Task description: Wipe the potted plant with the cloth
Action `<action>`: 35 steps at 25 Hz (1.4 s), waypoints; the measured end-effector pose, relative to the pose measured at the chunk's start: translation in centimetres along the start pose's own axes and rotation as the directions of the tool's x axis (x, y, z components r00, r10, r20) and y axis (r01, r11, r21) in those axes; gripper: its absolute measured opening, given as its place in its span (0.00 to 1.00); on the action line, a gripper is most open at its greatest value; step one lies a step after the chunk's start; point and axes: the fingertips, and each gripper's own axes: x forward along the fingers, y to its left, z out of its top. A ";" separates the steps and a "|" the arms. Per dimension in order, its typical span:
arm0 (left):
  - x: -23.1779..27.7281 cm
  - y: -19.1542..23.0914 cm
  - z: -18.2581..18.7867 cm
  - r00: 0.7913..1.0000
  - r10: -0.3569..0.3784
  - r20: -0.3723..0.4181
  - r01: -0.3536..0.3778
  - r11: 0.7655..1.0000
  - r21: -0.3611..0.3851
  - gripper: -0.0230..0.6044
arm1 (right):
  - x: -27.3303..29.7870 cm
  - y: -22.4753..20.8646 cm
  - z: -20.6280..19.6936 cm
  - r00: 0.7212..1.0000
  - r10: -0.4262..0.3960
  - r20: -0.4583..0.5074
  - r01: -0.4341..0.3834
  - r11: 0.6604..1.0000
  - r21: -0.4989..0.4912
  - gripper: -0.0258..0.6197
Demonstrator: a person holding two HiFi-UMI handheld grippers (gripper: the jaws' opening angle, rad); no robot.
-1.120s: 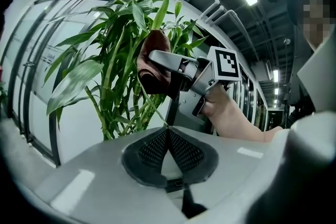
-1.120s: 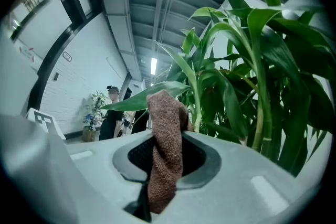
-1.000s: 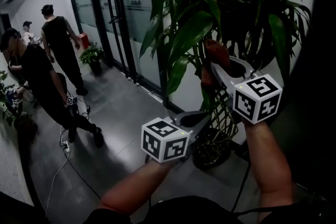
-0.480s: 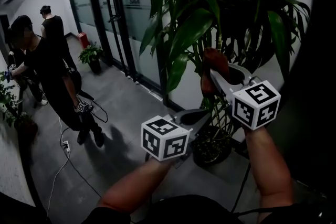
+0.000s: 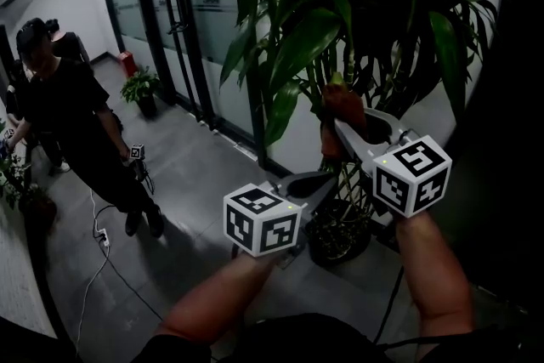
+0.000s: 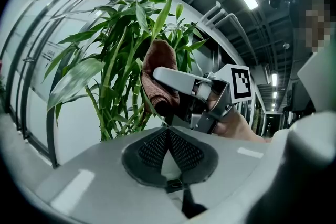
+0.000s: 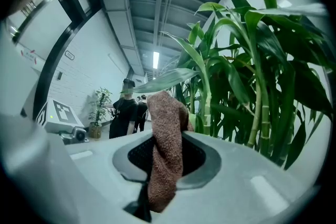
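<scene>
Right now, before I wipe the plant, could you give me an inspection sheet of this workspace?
Surface: grey tiled floor; no table.
Job's things: potted plant upright in its dark pot; brown cloth among its leaves.
Clutter: nothing seen.
Grippers: left claw shut, empty; right claw shut on the brown cloth.
Cables: white cable lying on the floor.
Surroundings: glass wall, people standing at the left, a small plant by the glass.

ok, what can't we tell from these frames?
- Head view: whether the cloth touches the plant. Its leaves crowd round it.
- Head view: the pot is dark and screened by stems.
- Head view: the plant's top is cut off by the upper edge.
- Right gripper view: the people behind are too small and dark.
</scene>
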 end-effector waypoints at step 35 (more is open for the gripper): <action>-2.7 -0.5 -0.1 0.982 -0.176 -0.063 0.179 0.983 0.051 0.14 | -3.4 4.9 -4.5 0.988 -0.037 -0.153 0.055 0.992 0.113 0.15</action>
